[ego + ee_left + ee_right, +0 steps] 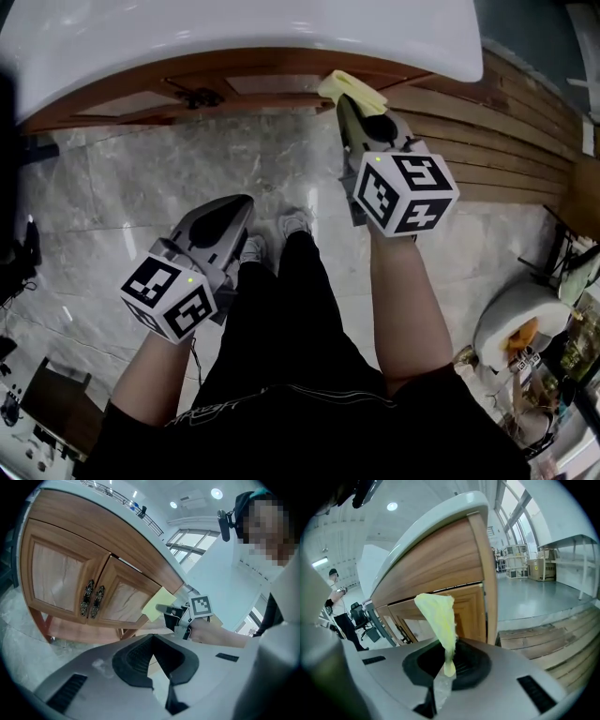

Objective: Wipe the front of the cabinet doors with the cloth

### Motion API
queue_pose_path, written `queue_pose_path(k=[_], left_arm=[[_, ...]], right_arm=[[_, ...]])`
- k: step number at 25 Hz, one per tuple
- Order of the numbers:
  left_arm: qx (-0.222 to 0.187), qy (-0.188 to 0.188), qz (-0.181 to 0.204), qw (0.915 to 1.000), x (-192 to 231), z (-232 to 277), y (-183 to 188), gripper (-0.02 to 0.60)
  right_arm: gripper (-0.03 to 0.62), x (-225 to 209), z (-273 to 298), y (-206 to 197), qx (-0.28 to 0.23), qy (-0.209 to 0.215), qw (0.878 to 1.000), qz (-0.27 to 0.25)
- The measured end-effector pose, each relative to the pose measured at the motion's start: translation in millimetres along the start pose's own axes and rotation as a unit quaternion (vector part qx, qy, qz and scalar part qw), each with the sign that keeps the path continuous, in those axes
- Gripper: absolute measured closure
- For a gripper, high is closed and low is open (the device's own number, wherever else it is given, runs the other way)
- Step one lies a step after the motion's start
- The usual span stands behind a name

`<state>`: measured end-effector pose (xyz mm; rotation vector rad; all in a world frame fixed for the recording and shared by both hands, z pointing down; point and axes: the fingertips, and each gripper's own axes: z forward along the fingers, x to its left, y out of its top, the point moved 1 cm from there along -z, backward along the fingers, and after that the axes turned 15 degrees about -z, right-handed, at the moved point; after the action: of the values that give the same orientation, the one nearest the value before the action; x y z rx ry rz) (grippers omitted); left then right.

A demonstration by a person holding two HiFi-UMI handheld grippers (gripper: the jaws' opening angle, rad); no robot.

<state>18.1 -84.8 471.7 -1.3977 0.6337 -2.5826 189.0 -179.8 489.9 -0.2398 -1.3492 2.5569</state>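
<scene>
**Yellow cloth pressed to the cabinet's right door**

The person stands on the grey marble floor [141, 187] in black trousers [300, 309], a gripper in each hand. The left gripper [234, 208] hangs low over the floor, well back from the cabinet. Its jaws are drawn together with nothing between them.

The right gripper [345, 101] reaches forward and is clamped on a soft pale-yellow cloth [349, 87]. In the right gripper view, the cloth [438, 616] is pinched at its narrow lower end and rises out of the closed jaws. Its long axis runs along the gripper's own line, and its wider free end points at the woodwork.

That free end lies against the front of the wooden cabinet doors [253, 84], on the right-hand one near the outer corner post. From the left gripper view, the cloth [157, 604] shows as a flat yellow patch on that door's edge.

Both panelled doors are shut, their dark ornate metal handles [92, 599] side by side at the centre, so nothing inside shows. A curved white countertop [244, 28] overhangs them.
</scene>
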Motion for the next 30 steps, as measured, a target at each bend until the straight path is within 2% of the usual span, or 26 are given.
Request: queue_pose_path(k=[7,11,14,23,27,30], left_arm=[[0.013,-0.003,0.012,0.9998,-6,21,6,0.575],[0.025,-0.009,0.01,0.9996,-8,31,2,0.575],[0.032,-0.017,0.013,0.9993,-13,36,1,0.575],[0.034,-0.014,0.007,0.9993,-12,43,-4,0.575],[0.023,-0.006,-0.006,0.9997,-2,39,-6,0.575],[0.013,0.003,-0.015,0.9998,7,32,-8,0.575]], right_arm=[[0.554,-36,-15,-14,-0.014,-0.028,0.998,0.051],[0.554,-55,-24,-23,-0.027,-0.047,0.993,0.1],[0.554,-63,-28,-28,-0.029,-0.058,0.991,0.118],[0.554,-66,-36,-36,-0.028,-0.073,0.993,0.091],[0.554,-44,-30,-37,-0.038,-0.05,0.996,0.067],[0.554,-23,-20,-45,-0.024,-0.029,0.998,0.045]])
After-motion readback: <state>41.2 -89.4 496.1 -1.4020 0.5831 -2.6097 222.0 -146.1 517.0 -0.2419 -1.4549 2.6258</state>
